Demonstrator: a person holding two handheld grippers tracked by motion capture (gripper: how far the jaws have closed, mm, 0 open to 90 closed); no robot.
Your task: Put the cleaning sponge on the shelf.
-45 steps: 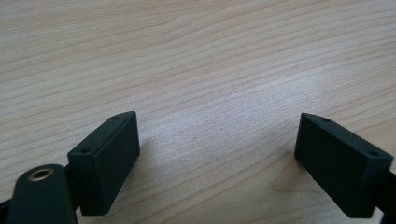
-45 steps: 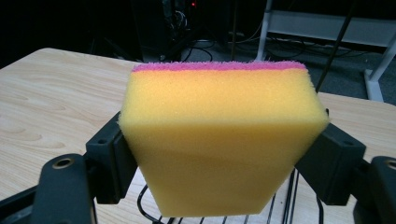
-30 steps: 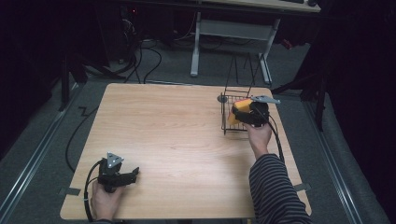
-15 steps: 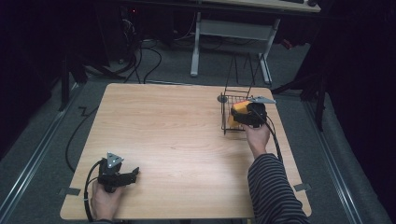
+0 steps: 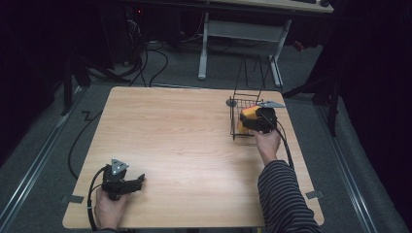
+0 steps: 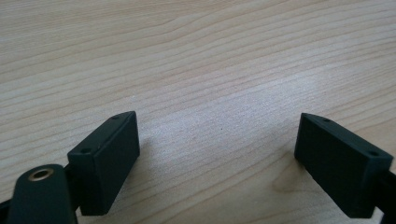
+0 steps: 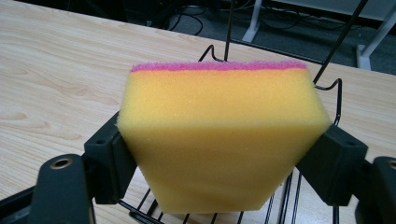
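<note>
My right gripper (image 7: 219, 158) is shut on a yellow sponge (image 7: 219, 135) with a pink scouring layer on its far side, and the foam is pinched in between the two black pads. In the high view the right gripper (image 5: 256, 121) holds the sponge (image 5: 248, 113) inside the top of a black wire basket (image 5: 235, 127) at the table's right. The basket's wires (image 7: 329, 88) run behind and under the sponge. My left gripper (image 5: 132, 184) rests at the front left of the table. Its jaws stand wide apart over bare wood in the left gripper view (image 6: 215, 154), with nothing between them.
The light wooden table (image 5: 184, 136) stretches between the two hands. The basket's tall wire handle (image 5: 252, 73) rises at its back. A small grey disc (image 5: 231, 102) lies by the basket's far left corner. Beyond the table are a white desk frame (image 5: 243, 34) and cables on the floor.
</note>
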